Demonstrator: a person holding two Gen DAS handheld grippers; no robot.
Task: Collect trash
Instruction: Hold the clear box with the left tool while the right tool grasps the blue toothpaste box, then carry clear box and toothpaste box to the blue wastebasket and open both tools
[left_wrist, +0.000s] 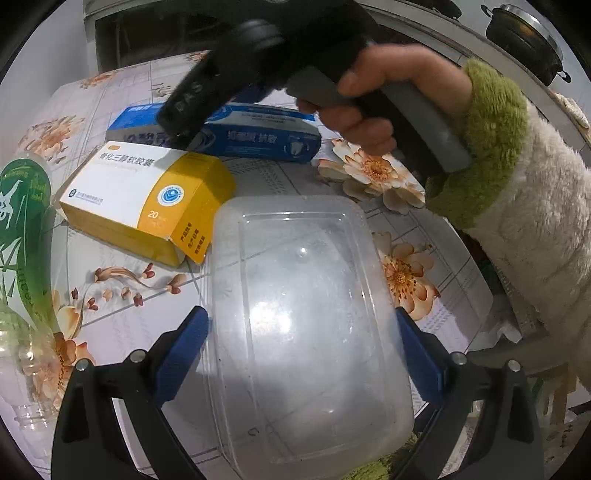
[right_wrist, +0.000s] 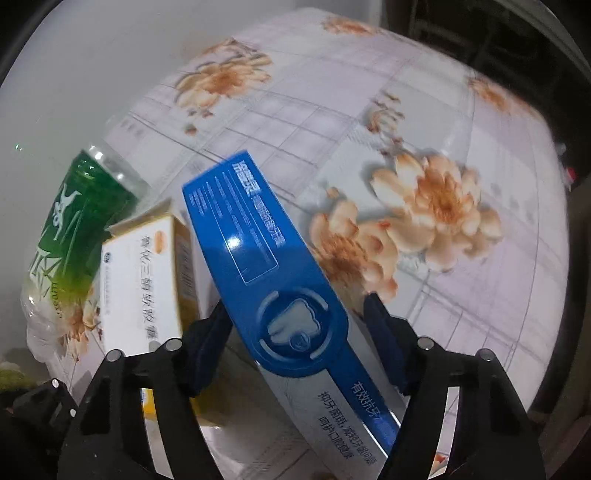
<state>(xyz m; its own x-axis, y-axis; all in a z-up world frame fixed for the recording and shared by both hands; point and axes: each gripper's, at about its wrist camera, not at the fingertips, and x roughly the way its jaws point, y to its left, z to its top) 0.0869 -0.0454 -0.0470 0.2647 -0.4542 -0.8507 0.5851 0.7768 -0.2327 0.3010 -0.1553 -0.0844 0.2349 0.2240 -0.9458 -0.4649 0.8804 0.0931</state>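
My left gripper (left_wrist: 301, 350) is shut on a clear plastic food container (left_wrist: 306, 325), its blue pads pressed on both long sides. Beyond it lie a yellow and white medicine box (left_wrist: 147, 201) and a blue toothpaste box (left_wrist: 255, 134) on the flowered table. My right gripper (right_wrist: 295, 343) stands over the blue toothpaste box (right_wrist: 266, 269), its open pads either side of it with a gap on the right. It shows in the left wrist view (left_wrist: 192, 110) as a black body above that box. The medicine box (right_wrist: 144, 280) lies just left.
A crushed clear bottle with a green label (left_wrist: 22, 236) lies at the table's left edge, also in the right wrist view (right_wrist: 74, 229). A black pot (left_wrist: 524, 40) stands on a counter behind. The flowered tablecloth (right_wrist: 424, 147) stretches right.
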